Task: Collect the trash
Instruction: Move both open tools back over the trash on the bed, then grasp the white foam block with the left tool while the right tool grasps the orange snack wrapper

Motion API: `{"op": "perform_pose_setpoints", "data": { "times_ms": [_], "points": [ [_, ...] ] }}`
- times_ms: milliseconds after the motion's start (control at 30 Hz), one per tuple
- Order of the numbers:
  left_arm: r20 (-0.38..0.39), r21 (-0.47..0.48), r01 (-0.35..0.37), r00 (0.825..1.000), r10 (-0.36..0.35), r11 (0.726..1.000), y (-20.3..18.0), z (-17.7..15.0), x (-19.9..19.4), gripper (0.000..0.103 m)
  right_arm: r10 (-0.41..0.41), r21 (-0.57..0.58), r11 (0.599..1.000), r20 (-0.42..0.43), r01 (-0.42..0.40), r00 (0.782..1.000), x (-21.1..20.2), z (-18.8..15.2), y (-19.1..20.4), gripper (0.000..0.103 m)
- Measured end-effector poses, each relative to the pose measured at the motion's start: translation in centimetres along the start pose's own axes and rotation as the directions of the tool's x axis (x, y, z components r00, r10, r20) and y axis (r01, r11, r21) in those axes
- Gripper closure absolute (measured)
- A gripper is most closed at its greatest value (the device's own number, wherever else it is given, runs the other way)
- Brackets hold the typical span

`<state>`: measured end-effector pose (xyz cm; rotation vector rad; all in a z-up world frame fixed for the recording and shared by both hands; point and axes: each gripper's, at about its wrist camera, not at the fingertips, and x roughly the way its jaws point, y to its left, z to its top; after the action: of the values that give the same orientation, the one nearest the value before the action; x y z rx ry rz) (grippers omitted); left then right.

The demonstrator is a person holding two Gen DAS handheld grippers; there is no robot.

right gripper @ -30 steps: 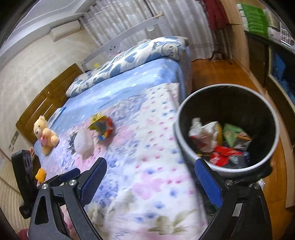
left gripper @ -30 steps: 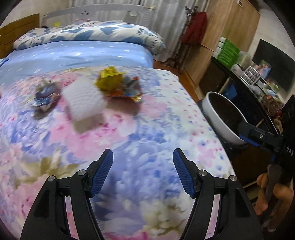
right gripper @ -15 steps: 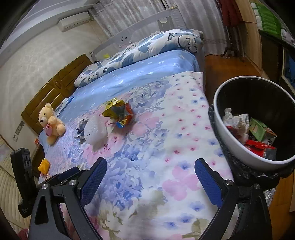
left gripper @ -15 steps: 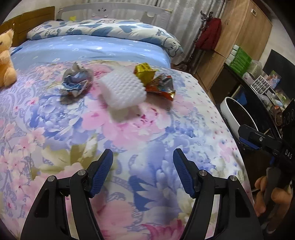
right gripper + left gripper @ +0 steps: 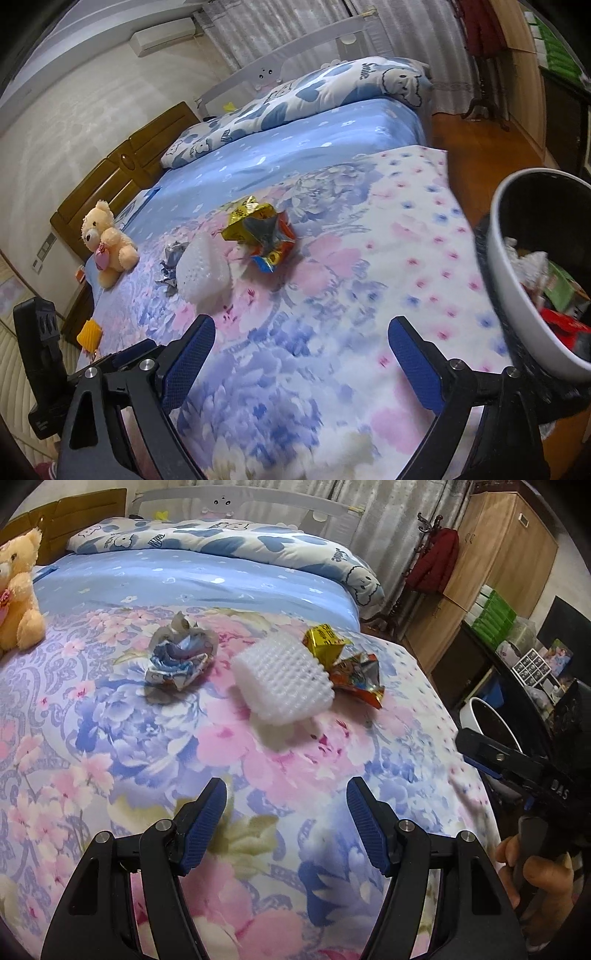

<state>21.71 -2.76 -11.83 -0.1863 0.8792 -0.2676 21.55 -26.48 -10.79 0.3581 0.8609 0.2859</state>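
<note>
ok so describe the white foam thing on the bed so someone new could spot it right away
Start at the floral quilt covering the near part of the bed. Three bits of litter lie in a row on it; the white foam netting is the middle one. Unlike the crumpled blue-silver wrapper and the gold-and-orange wrapper either side, it is plain white and bumpy.

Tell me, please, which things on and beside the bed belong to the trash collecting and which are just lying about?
For the job:
- blue-silver crumpled wrapper
- white foam net
- gold and orange snack wrappers
- trash bin, already holding litter

Just lying about:
- teddy bear
- pillow
- red jacket on its stand
</note>
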Motion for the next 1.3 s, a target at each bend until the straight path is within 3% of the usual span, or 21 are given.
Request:
{"op": "perform_pose_setpoints", "data": {
  "times_ms": [200, 533, 600, 633, 667, 767, 967, 1300],
  "points": [
    [-0.004, -0.002, -0.006, 1.0, 0.006, 1.0, 0.7, 1.7, 1.6, 0.035, 0.029, 0.008, 1.0, -0.04, -0.029, 0.999, 2.8, 1.5, 0.6, 0.025],
    [0.001, -0.001, 0.022, 1.0, -0.022, 1.0, 0.8, 4.6, 4.0, 0.036, 0.068, 0.039, 0.997, -0.07, -0.066, 0.995, 7.6, 4.3, 1.1, 0.034],
    [0.003, 0.003, 0.029, 1.0, -0.029, 1.0, 0.7, 4.9, 4.5, 0.044, 0.076, 0.048, 0.996, -0.085, -0.072, 0.993, 8.7, 4.5, 1.0, 0.041],
    [-0.003, 0.006, 0.043, 0.999, -0.043, 0.999, 0.6, 5.1, 4.9, 0.055, 0.079, 0.052, 0.996, -0.091, -0.074, 0.993, 9.1, 4.6, 0.9, 0.044],
    [-0.01, 0.01, 0.056, 0.998, -0.056, 0.998, 0.4, 5.2, 5.2, 0.07, 0.081, 0.054, 0.996, -0.096, -0.076, 0.992, 9.5, 4.6, 0.8, 0.053],
    [-0.024, 0.028, 0.073, 0.997, -0.072, 0.997, -0.2, 5.2, 5.7, 0.089, 0.077, 0.051, 0.996, -0.1, -0.072, 0.992, 10.0, 4.6, 0.7, 0.076],
    [-0.017, 0.055, 0.084, 0.996, -0.083, 0.995, -0.8, 4.3, 5.0, 0.094, 0.1, 0.062, 0.994, -0.091, -0.095, 0.991, 8.4, 3.7, 0.2, 0.092],
    [-0.024, 0.076, 0.125, 0.992, -0.123, 0.989, -3.0, 1.9, 2.3, 0.094, 0.089, 0.092, 0.992, -0.045, -0.084, 0.995, 3.0, 0.9, -1.7, 0.096]
  ]
}}
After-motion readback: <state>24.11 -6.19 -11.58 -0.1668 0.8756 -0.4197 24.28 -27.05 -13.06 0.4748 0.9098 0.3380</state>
